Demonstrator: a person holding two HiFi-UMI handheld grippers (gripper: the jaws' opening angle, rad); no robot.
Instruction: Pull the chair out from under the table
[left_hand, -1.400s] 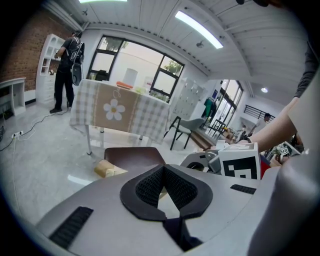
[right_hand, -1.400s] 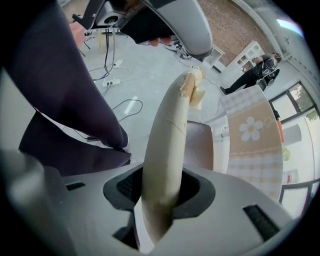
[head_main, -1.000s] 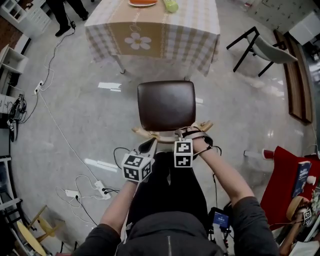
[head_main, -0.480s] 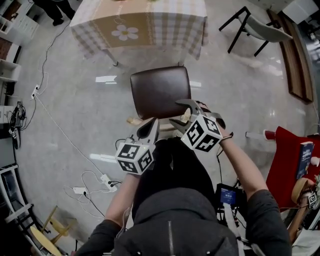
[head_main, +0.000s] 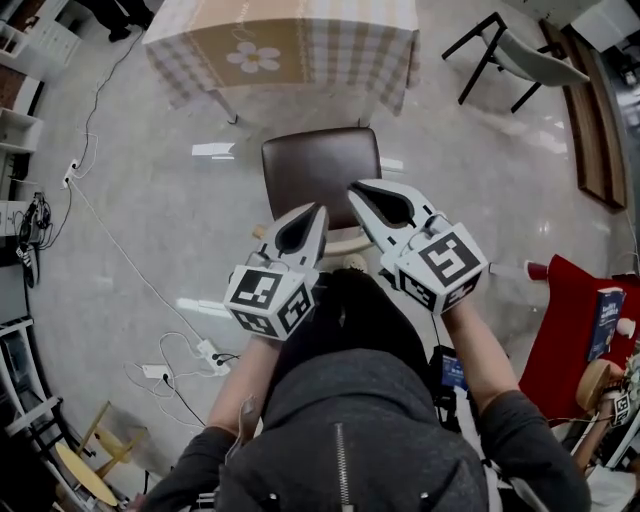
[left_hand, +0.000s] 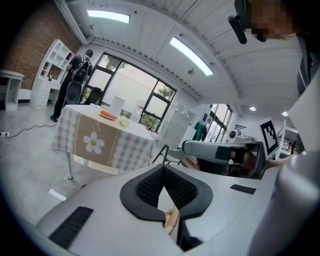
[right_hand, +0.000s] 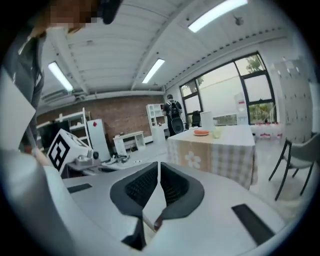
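The chair, with a dark brown seat and a pale wooden back, stands out on the floor in front of the checked-cloth table. Both grippers hang in the air above its back, which they partly hide. My left gripper is shut and empty, its pads meeting at the left gripper tips. My right gripper has just been closing with nothing between its jaws, and the right gripper pads now meet. Neither touches the chair. The table lies ahead at eye level, and the table carries an orange plate.
A grey chair with black legs stands at the upper right. Cables and a power strip trail over the floor at the left. A red object sits at the right. A person stands beyond the table by white shelves.
Both grippers have risen from the chair's back. The right one left the back, rolled, stood wide open half a second ago and is now shut. The chair has stayed put.
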